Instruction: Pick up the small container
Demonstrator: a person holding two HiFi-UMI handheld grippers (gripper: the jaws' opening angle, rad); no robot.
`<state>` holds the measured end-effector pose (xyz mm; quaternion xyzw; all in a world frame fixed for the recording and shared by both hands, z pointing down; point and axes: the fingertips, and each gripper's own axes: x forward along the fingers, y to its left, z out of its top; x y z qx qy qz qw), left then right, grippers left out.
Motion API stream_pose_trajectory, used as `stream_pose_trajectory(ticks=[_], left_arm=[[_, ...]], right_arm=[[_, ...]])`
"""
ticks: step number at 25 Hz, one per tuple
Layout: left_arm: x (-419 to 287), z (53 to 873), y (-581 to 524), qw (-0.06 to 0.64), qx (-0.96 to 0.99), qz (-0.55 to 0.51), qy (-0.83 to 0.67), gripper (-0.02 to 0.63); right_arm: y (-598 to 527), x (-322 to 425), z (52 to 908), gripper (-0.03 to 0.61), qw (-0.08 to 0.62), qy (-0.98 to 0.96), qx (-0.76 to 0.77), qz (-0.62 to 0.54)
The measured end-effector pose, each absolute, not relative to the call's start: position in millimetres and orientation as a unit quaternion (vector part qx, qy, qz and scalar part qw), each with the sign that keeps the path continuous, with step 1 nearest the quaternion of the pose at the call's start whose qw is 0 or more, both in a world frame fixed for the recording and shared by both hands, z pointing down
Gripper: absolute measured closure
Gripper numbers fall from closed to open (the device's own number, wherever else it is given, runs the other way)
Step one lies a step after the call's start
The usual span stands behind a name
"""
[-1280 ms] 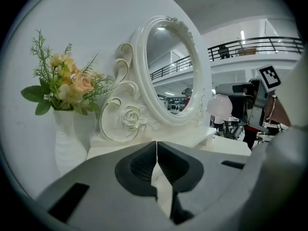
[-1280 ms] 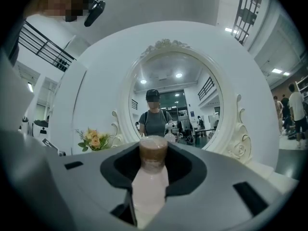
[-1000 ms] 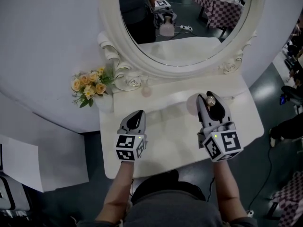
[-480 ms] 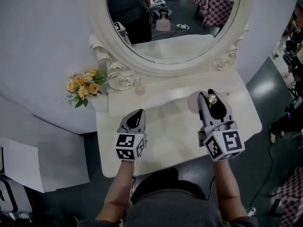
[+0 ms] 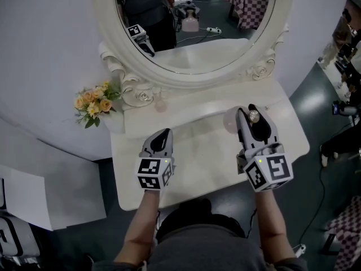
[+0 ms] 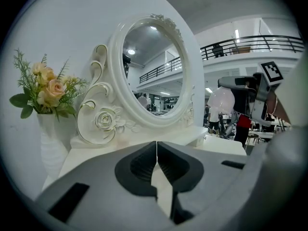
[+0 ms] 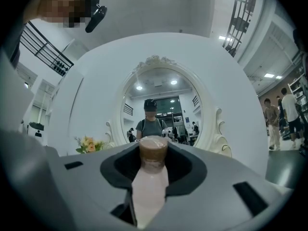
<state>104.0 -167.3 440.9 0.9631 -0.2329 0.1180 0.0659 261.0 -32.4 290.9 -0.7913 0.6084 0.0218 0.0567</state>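
Note:
The small container is a pale pink bottle (image 5: 232, 121) with a gold-brown cap (image 7: 153, 148). It is held above the right half of the white dressing table (image 5: 197, 162), with my right gripper (image 5: 251, 118) shut on it. In the right gripper view the bottle (image 7: 150, 186) stands upright between the jaws, facing the oval mirror (image 7: 161, 107). My left gripper (image 5: 163, 135) hovers over the table's left half, jaws shut and empty, as the left gripper view (image 6: 157, 154) also shows. That view shows the bottle (image 6: 220, 100) off to the right.
An ornate oval mirror (image 5: 192, 27) stands at the table's back. A white vase (image 5: 114, 122) of yellow and peach flowers (image 5: 93, 101) sits at the back left corner. Another small pinkish object (image 5: 161, 104) rests near the mirror's base. Grey floor lies beyond the table's edges.
The table and mirror have slid left in the head view, and the left gripper's reflection now shows in the mirror. Both grippers keep their pose, the right one still on the bottle.

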Motion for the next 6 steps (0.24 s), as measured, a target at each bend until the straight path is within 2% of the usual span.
stream_pose_trajectory(ticks=[6], left_arm=[[109.3,440.1,-160.0,0.065,0.964,0.118,-0.23,0.606]], right_arm=[[-22.8,265.9,289.6,0.44,0.058,0.604,-0.795,0.023]])
